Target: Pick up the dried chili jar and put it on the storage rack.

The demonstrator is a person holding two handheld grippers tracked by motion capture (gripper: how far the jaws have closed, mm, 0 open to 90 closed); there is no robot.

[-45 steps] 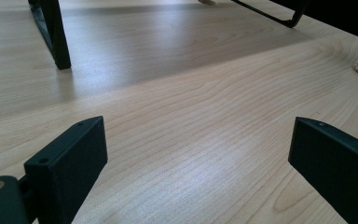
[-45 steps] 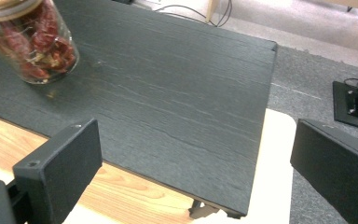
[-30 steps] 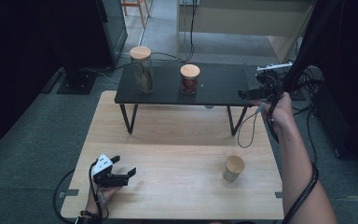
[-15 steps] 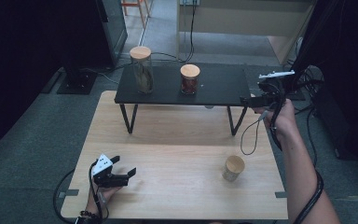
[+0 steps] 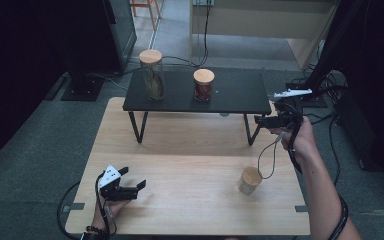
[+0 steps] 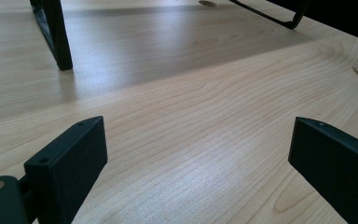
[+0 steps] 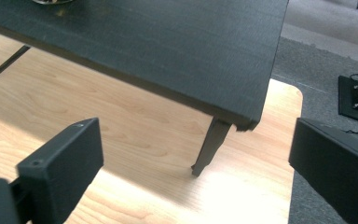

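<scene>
Both tools have their jaws apart and hold nothing. Seen from above, the left tool (image 5: 139,187) lies low over the pale wooden desk (image 5: 190,145), near the desk's front left corner, gripped by the left hand (image 5: 111,206); a white three-cornered plate sits on top of it. Its own view looks along two matte black, blocky jaws with small screw holes, wide apart over bare wood with fine, wavy grain.

The right tool (image 5: 258,120) is held up by the right hand (image 5: 300,140) just off the right end of a black shelf (image 5: 240,92), a flat dark board on thin angled metal legs that stands on the back half of the desk. A thin cable loops down from this tool. In the right gripper view the shelf (image 7: 177,42) shows a dull, faintly grained black top, with one tapered leg (image 7: 209,144) planted on the wood and grey carpet (image 7: 317,56) beyond the desk's rounded corner.

On the shelf stand two clear cylindrical jars with round light wooden lids: a tall jar (image 5: 152,76) toward the left end with brownish contents, and a short jar (image 5: 203,85) near the middle with reddish contents. A small cup (image 5: 250,180), tan and speckled like cork, stands on the desk in front of the shelf's right end. No writing can be read anywhere.
</scene>
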